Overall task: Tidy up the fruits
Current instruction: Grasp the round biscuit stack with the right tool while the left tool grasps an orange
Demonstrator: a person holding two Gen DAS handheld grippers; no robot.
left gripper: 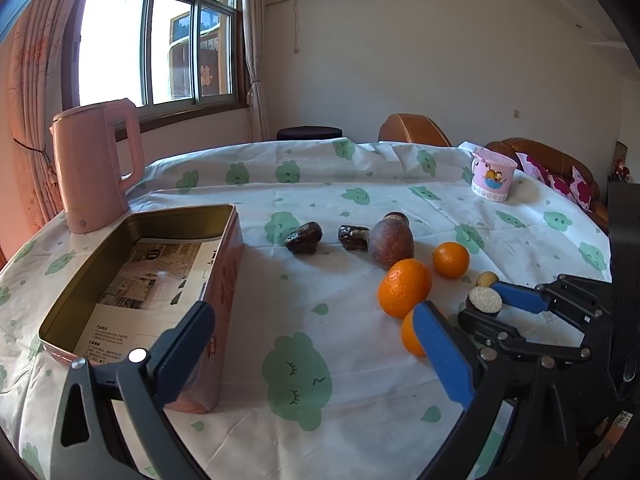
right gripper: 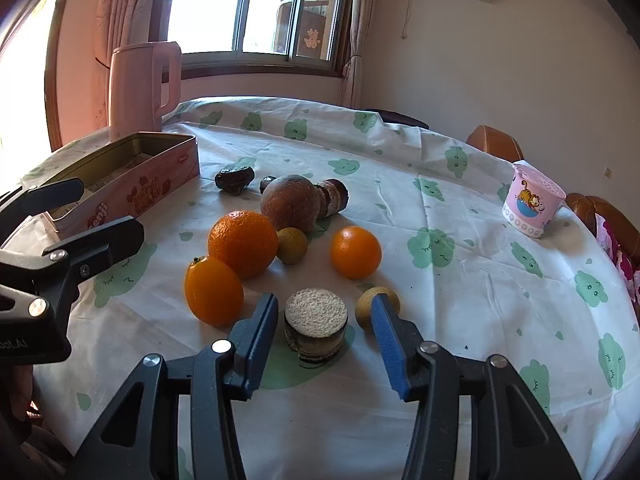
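A round surface under a white cloth with green cloud prints fills the room's middle, with a window and curtains behind it. The fruits lie together on the cloth. Nearest to the right hand-held gripper stands a short cylinder-shaped piece with a pale rough top — I cannot tell what kind of food it is. It sits between the two blue pads of this gripper; on each side a small gap is visible, so the pads do not press on it.

Just beside the right pad lies a small tan round fruit. To the left is an oval orange, touching a bigger orange behind it. A third orange lies apart to the right. Another small tan fruit rests against a brown rough round fruit. Behind these are dark wrinkled pieces.

The left hand-held gripper hovers over the cloth with its jaws wide apart and nothing between them. Near its left pad stands an open pink tin box with printed paper inside. Behind the box is a pink kettle, and far at the right side a pink cartoon cup.
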